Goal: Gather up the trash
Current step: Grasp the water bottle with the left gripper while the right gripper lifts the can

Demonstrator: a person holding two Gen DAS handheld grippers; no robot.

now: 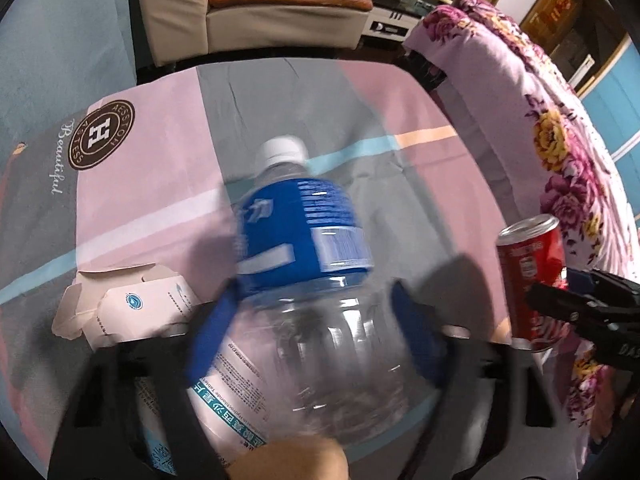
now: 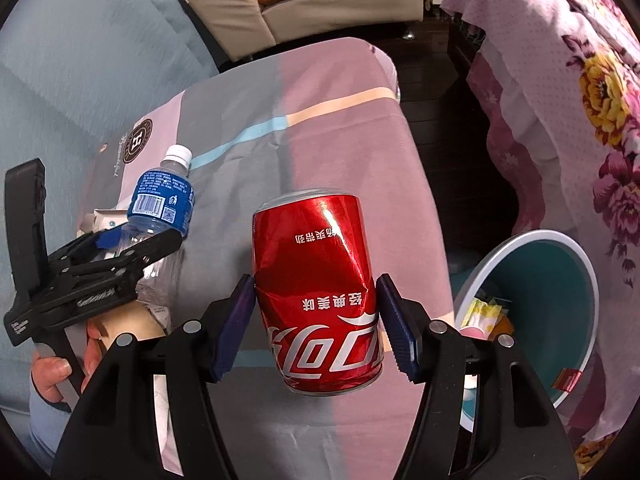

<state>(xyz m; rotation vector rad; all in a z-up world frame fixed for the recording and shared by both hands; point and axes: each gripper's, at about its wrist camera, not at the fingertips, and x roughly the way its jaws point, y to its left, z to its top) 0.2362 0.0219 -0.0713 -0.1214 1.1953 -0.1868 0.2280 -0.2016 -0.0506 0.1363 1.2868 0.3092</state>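
My left gripper [image 1: 316,320] is shut on a clear plastic bottle [image 1: 304,248] with a blue label and white cap, held above the patterned cloth. The bottle also shows in the right wrist view [image 2: 162,200], with the left gripper [image 2: 132,248] around it. My right gripper [image 2: 316,320] is shut on a dented red cola can [image 2: 320,292], upside down, lifted over the cloth. The can shows at the right of the left wrist view [image 1: 532,264], with the right gripper [image 1: 560,296] on it.
A torn white carton [image 1: 120,308] lies on the cloth [image 1: 280,92] at the left. A teal bin [image 2: 560,304] with rubbish inside stands right of the table. A floral blanket [image 2: 580,100] drapes at the right; a sofa [image 1: 248,12] is behind.
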